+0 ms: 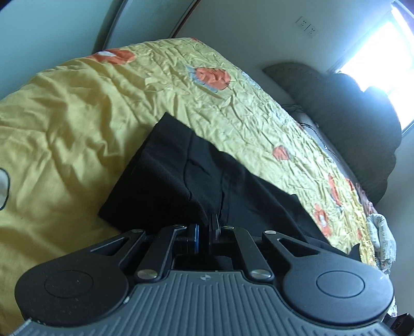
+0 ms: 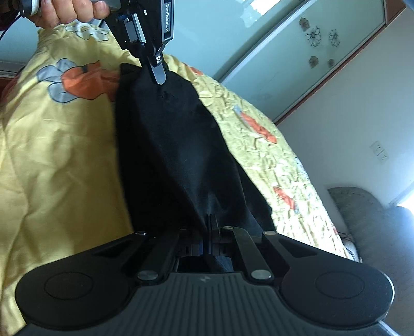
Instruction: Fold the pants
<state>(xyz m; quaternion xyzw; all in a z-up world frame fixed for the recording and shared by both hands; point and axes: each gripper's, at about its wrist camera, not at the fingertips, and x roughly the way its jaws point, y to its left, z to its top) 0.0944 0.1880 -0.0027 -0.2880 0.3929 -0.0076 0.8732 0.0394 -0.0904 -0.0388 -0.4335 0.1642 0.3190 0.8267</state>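
window (image 1: 383, 46) glare, fisheye edges, soft blur

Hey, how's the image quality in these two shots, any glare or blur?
Left wrist view: window blown out white, black pants lose fold detail. Right wrist view: fisheye bends the glass door, pants slightly motion-blurred, quilt evenly lit.

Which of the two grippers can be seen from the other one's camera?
The left gripper: the right wrist view shows it at the top, held by a hand, jaws shut on the black pants. The left view shows no other gripper.
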